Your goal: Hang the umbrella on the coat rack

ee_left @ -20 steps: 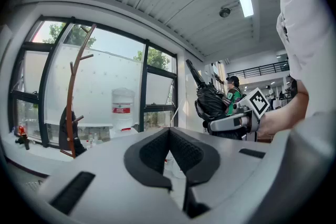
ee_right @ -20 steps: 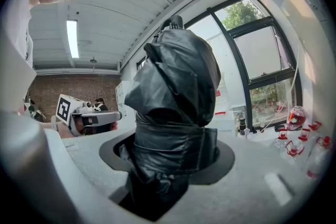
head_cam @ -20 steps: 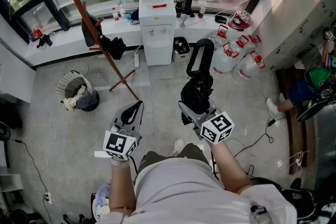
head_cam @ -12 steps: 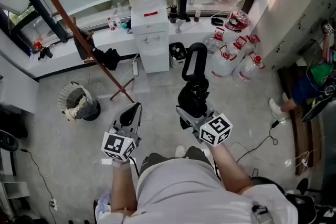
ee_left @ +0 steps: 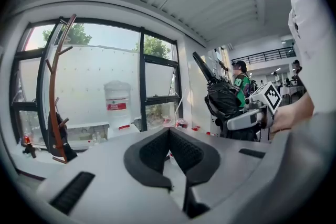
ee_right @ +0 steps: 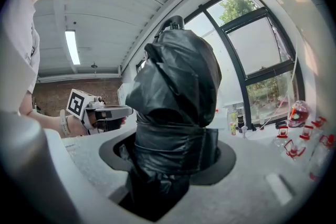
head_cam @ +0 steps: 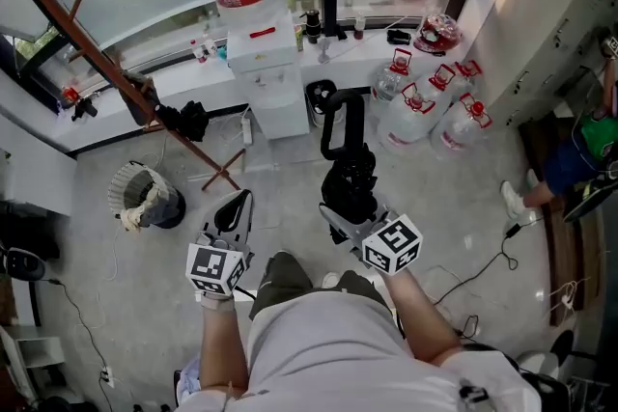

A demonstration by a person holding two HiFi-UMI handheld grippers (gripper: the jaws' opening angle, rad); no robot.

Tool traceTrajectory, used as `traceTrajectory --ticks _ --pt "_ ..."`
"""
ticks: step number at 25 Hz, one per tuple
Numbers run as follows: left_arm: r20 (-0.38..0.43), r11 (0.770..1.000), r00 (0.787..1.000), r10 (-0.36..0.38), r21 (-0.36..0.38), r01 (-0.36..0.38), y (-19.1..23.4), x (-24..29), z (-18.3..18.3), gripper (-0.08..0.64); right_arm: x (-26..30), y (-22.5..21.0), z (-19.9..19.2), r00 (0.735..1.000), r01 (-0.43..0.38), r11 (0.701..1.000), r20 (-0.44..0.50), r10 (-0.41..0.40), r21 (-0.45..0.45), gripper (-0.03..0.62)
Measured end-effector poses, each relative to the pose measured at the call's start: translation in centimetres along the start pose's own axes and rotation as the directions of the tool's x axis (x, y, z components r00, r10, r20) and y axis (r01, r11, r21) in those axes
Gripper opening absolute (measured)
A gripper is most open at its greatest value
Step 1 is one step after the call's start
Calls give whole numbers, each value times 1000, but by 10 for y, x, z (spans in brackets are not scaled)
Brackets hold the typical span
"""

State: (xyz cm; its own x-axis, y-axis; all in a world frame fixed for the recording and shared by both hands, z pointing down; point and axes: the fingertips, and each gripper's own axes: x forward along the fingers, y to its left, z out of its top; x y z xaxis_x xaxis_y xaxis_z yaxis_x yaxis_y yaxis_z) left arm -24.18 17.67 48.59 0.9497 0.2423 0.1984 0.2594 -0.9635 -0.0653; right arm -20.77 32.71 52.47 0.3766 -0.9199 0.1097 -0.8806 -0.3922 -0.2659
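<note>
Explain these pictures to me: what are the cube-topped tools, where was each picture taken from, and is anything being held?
There is no robot arm here. A person holds a two-jaw tool in each hand, and the marker cubes are part of those tools. The top-down picture comes from a camera on the person's head. The other two come from cameras riding on each tool, looking along its jaws.

The right gripper is clamped on a black folded umbrella with a curved handle. The left gripper is shut and empty. The tall brown wooden coat rack stands ahead to the left, apart from the umbrella.

On the grey floor stand a white water dispenser, a wire waste basket and clear water jugs.
</note>
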Motion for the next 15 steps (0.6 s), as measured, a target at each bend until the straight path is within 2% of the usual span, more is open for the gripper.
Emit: traceTrajectory --ticks 8,15 --pt "-21 1000 1000 0 12 0 44 65 3 2 50 -71 9 997 47 999 -59 -45 26 262" --pt "-2 998 999 45 -45 -45 148 132 14 2 147 -131 45 994 42 999 -96 -45 -31 262"
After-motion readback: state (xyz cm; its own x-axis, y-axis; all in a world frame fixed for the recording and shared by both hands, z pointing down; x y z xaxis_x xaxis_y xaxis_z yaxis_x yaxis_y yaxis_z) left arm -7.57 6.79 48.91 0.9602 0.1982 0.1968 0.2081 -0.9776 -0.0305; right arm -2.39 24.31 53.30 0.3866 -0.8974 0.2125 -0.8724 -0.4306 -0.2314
